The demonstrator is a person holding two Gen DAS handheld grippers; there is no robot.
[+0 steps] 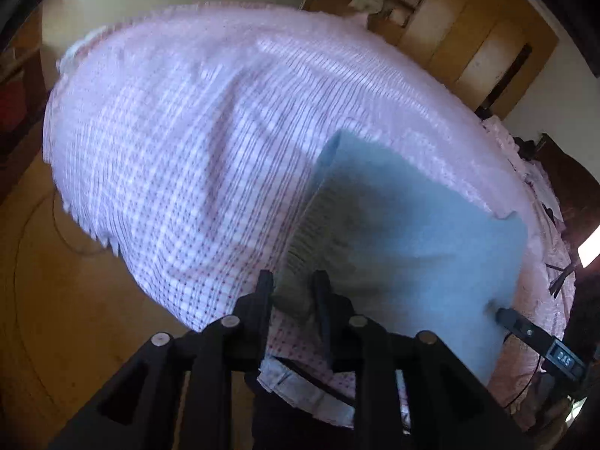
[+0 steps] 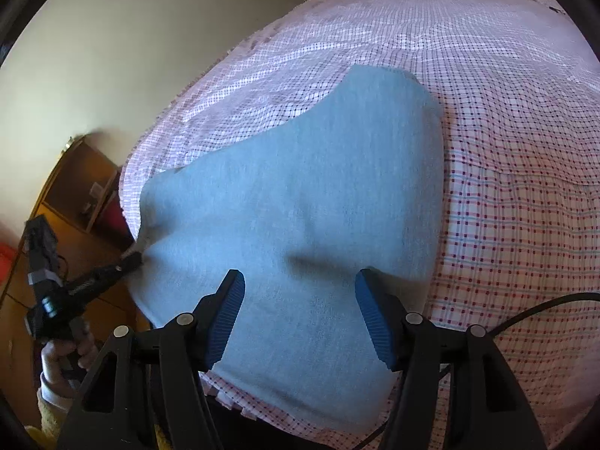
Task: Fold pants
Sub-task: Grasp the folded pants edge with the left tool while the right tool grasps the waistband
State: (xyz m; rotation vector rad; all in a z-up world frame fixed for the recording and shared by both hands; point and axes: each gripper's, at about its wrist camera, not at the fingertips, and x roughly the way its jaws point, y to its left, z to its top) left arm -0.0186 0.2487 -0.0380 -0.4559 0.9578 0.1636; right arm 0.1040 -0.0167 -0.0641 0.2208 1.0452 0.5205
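Observation:
The light blue pants (image 2: pixel 300 202) lie on a bed with a pink checked sheet (image 2: pixel 506 120). In the left wrist view the pants (image 1: pixel 405 232) lie to the right, with a ribbed waistband edge lifted. My left gripper (image 1: pixel 293 292) is shut on that waistband edge, and it shows in the right wrist view (image 2: pixel 131 260) pinching the pants' left corner. My right gripper (image 2: pixel 300 315) is open just above the near part of the pants, one blue pad (image 2: pixel 225 318) on each side. Its tip shows in the left wrist view (image 1: pixel 504 315) at the pants' right edge.
The bed's near edge (image 2: pixel 240 401) runs below the pants. A wooden bedside cabinet (image 2: pixel 75 195) stands left of the bed, against a pale wall (image 2: pixel 131 56). Wooden floor (image 1: pixel 56 300) and a wooden wardrobe (image 1: pixel 468 37) surround the bed. A black cable (image 2: pixel 525 311) trails at the right.

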